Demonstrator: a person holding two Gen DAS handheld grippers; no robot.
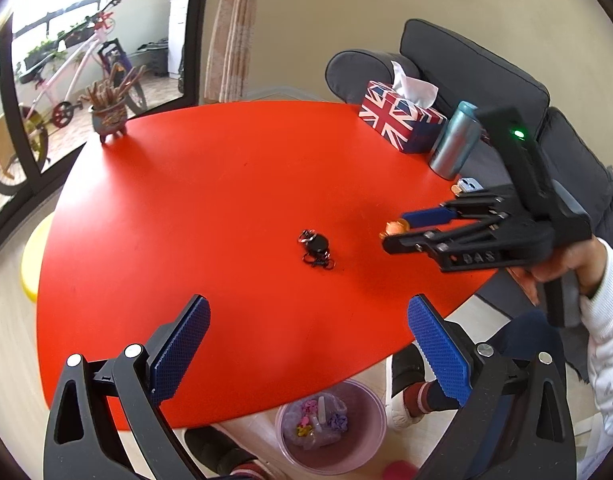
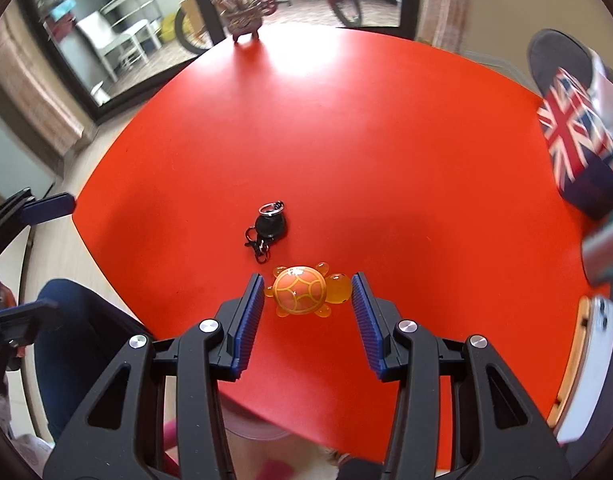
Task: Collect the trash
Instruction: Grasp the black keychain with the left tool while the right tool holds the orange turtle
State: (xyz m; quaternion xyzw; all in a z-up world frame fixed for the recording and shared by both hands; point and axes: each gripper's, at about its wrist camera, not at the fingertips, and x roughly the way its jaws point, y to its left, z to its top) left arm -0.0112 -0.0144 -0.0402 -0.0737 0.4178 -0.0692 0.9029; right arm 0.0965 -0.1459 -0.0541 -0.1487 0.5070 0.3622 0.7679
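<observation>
An orange turtle toy (image 2: 302,290) sits between the blue pads of my right gripper (image 2: 308,278), which touch it on both sides, its flipper on one and its head on the other. In the left wrist view the same gripper (image 1: 394,230) holds the turtle (image 1: 394,225) at its tips, just over the right part of the red table (image 1: 226,180). My left gripper (image 1: 308,304) hangs wide open over the table's near edge with nothing between its pads. A pink bin (image 1: 380,404) with several bits of trash stands on the floor below that edge.
A black keychain (image 1: 316,248) (image 2: 268,228) lies mid-table. A Union Jack tissue box (image 1: 398,120), a metal can (image 1: 454,144) and a phone (image 1: 468,185) line the right side by the grey sofa (image 1: 466,68). A small plant pot (image 1: 108,118) stands at the far edge.
</observation>
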